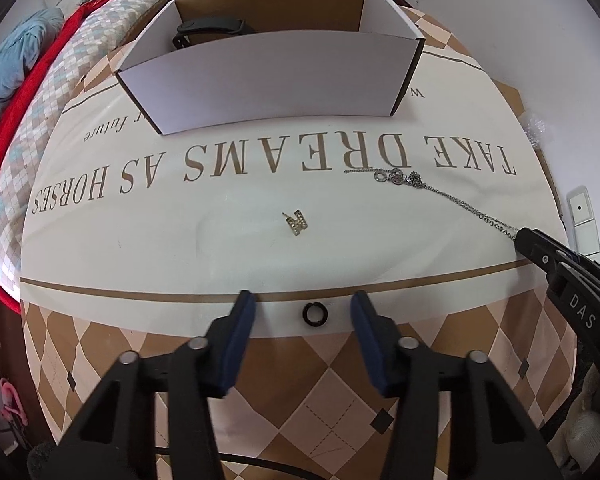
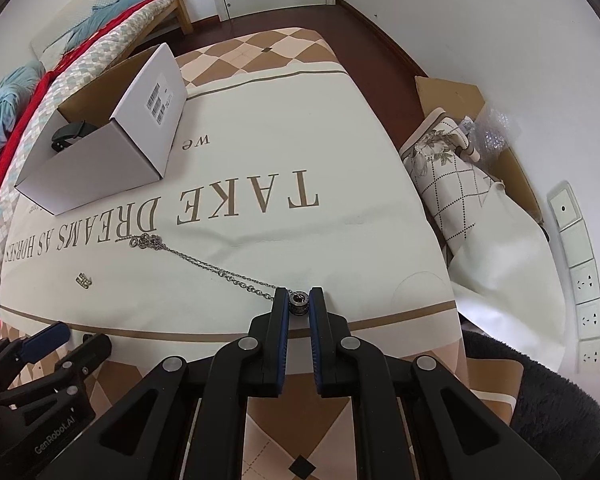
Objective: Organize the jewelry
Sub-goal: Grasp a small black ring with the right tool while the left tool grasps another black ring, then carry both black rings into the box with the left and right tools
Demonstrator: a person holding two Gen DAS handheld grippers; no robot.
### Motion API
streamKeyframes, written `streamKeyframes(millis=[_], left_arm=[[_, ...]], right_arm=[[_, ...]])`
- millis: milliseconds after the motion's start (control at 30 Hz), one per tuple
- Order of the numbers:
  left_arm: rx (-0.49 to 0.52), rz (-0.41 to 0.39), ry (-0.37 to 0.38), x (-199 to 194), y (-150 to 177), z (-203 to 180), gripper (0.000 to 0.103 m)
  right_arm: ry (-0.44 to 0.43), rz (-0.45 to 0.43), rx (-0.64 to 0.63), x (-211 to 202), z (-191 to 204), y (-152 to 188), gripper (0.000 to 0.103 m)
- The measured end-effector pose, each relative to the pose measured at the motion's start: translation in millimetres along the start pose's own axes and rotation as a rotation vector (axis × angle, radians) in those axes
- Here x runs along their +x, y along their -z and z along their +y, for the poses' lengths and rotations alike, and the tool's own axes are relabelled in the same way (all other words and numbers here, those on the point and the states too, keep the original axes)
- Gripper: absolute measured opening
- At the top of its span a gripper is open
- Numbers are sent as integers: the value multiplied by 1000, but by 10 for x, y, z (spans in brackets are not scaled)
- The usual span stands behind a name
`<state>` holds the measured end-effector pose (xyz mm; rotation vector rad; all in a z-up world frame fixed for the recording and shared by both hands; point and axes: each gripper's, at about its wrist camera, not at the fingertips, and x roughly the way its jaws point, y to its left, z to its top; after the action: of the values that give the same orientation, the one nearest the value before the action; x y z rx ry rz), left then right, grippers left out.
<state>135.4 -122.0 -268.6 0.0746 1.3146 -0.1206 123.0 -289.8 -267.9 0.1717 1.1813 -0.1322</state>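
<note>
The right gripper (image 2: 299,300) is clamped on a silver bead ring (image 2: 299,303); next it must carry it to the white cardboard box (image 2: 100,168), while the left gripper (image 1: 303,310) stands apart

Could not read the small gold charm (image 1: 297,222) for detail: too small. Lost the near end of the chain necklace (image 1: 456,198) behind the right gripper (image 1: 521,237) in the left wrist view. Saw only part of the black band (image 1: 208,29) over the wall of the white box (image 1: 268,80). Found the printed lettering (image 2: 28,249) cut off at the worktop's curve.
</note>
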Motion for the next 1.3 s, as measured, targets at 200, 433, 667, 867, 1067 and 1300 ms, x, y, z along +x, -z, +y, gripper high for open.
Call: streamKeyframes(millis=[200,433,667,867,1067,1300], left_arm=[[0,-3,9,-12,-36,40,11],[-9,-7,27,-54,-1,74,10],[-34,-35,50,-235,-26,183,10],[-77,-90,55,-535,-65,465,10],[-111,-123,52,-722,-101,638,10],[-140,-122,67,-799,-98,718,10]], right_arm=[[-4,-3,4,-17,15,3,10],[-26,-25,7,-124,65,-36,10],[-69,-62,10,-330,116,-115,10],[-127,-99,15,-543,181,-172,10],[-179,-119,9,-703,279,-210,10],[-224,-135,6,-879,324,-232,10]])
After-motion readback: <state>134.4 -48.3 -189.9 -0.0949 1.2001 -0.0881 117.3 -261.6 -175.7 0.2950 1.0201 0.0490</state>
